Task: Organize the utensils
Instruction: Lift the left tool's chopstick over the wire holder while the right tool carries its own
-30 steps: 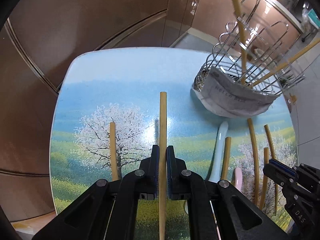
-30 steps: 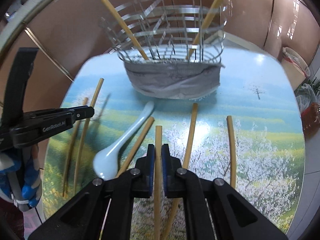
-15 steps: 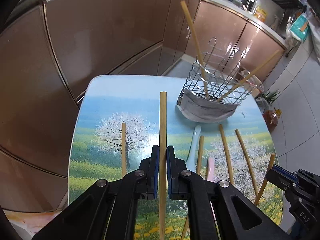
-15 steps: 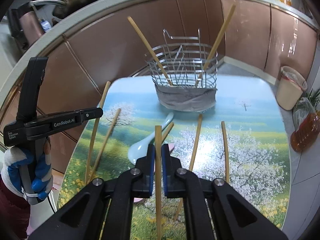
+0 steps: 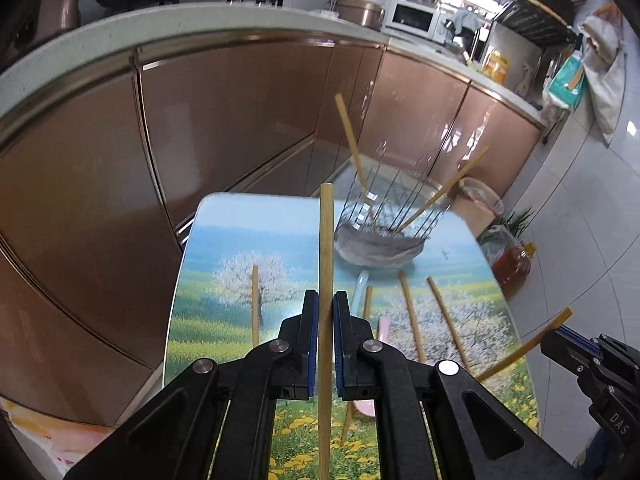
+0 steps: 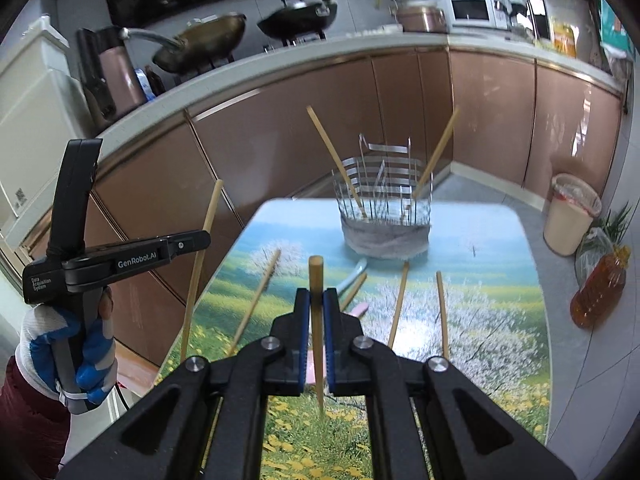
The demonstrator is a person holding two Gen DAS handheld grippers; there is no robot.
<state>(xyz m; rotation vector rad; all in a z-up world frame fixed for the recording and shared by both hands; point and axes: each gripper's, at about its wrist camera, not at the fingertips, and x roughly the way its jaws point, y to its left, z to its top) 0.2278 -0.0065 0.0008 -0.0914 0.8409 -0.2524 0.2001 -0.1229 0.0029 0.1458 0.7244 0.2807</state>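
Observation:
My left gripper [image 5: 326, 300] is shut on a wooden chopstick [image 5: 325, 240] that sticks up ahead of the fingers, lifted above the table. My right gripper [image 6: 316, 296] is shut on another chopstick [image 6: 316, 276], also held in the air. The wire utensil basket [image 6: 386, 204], wrapped low with grey cloth, stands at the table's far end with two chopsticks leaning in it. Several loose chopsticks [image 6: 400, 300], a pale blue spoon [image 5: 360, 284] and a pink spoon [image 5: 382, 328] lie on the landscape-print table [image 6: 500, 280]. The left gripper [image 6: 200, 240] and its gloved hand [image 6: 68, 344] show in the right wrist view.
Brown kitchen cabinets [image 5: 240, 120] run behind the table, with pans on the counter above. A lined waste bin [image 6: 572, 212] and a bottle of amber oil [image 6: 600, 292] stand on the floor to the right of the table.
Both grippers have risen and pulled back from the table, each still holding its chopstick. The basket and table now look smaller and farther, and the counter has come into view.

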